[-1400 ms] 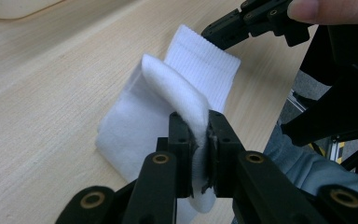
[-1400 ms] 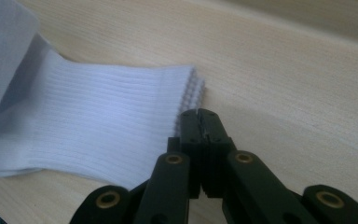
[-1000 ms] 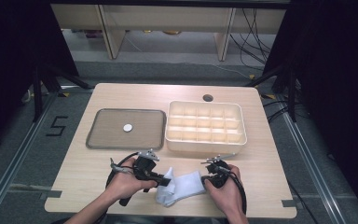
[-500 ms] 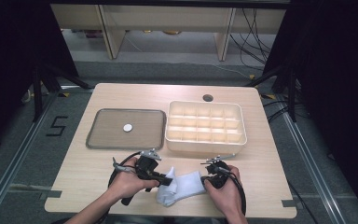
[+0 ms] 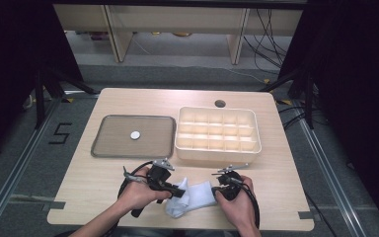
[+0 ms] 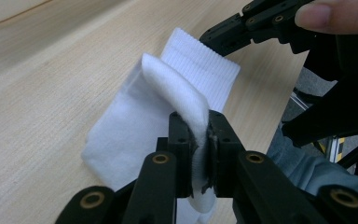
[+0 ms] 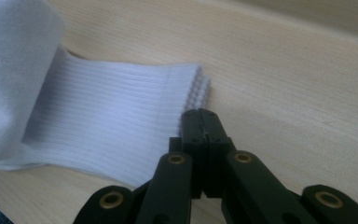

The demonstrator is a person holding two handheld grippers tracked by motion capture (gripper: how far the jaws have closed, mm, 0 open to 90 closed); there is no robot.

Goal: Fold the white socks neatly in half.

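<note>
Both tongs work a white sock at the near edge of the bench.

The white sock (image 5: 192, 199) lies on the wooden bench (image 5: 103, 182) between the person's two hands, close to the front edge. The left tongs (image 6: 199, 140) are clenched on a raised fold of the sock's cloth, which stands up between the jaws. The right tongs (image 7: 200, 122) are pressed together at the sock's ribbed cuff; whether any cloth is caught between them I cannot tell. Farther back on the bench sit a cream compartment box (image 5: 218, 134) and, just beside it to the left, a dark flat tray (image 5: 103, 143) bearing a small white disc (image 5: 135, 135).
</note>
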